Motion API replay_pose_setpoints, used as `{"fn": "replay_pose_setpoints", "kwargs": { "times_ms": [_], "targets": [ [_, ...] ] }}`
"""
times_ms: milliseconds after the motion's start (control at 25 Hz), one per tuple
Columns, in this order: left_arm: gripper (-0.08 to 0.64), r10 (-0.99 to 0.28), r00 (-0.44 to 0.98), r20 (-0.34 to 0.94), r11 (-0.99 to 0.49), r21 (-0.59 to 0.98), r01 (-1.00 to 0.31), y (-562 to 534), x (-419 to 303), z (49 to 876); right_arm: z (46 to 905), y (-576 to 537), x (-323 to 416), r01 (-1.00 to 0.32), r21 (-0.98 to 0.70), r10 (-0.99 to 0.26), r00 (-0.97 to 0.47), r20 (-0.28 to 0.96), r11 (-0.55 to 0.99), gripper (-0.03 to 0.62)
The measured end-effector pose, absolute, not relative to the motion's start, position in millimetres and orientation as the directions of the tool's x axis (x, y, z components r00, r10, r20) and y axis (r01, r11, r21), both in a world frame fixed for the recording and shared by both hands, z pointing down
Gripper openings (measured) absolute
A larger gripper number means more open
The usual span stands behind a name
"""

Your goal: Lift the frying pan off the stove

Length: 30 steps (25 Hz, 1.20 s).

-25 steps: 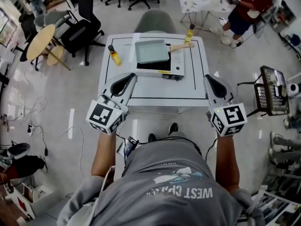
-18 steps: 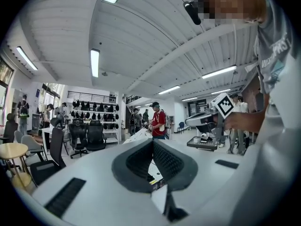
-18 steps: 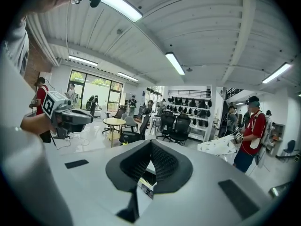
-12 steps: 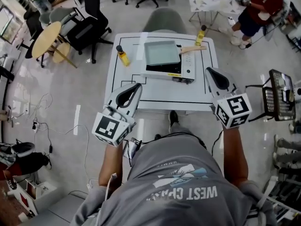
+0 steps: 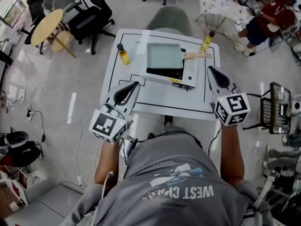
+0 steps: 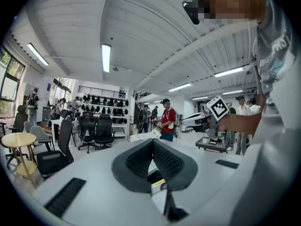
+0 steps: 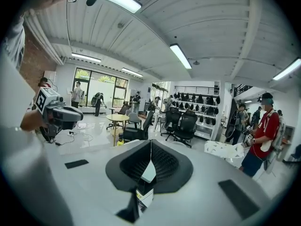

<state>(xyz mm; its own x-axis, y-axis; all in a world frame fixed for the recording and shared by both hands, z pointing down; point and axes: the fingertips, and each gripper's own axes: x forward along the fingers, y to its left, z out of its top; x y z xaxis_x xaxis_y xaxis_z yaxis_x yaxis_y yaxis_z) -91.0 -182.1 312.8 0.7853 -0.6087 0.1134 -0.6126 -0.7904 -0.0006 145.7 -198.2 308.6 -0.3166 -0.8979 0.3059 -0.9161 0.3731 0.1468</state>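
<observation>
A square grey frying pan is seated on a flat white stove. The left gripper and right gripper are pressed together, empty.

**Frying pan**: square, shallow and pale grey-green, with a low raised rim. It stands upright and level on the stove, covering the far part of the stove's top from 9 to 12 o'clock.

**Wooden handle**: light-coloured and straight. It points to 3 o'clock and runs out past the stove's far right corner.

**Stove**: portable single-burner tabletop unit with a white body. Its black top shows at 6 o'clock of the pan. A control strip runs along its right side, and there is a yellow mark on its near edge. It sits on the white table, toward 12 to 1 o'clock of the table's middle, slightly skewed.
</observation>
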Motion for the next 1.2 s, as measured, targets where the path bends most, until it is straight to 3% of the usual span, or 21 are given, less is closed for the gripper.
{"fn": "replay_pose_setpoints", "kwargs": {
  "times_ms": [1200],
  "targets": [
    [-0.003,-0.680,0.702,0.212,-0.694,0.123,-0.709,-259,-74,386,430,-337,173,-0.773,0.288,-0.760,-0.351,0.547,0.565,0.052]
  ]
}}
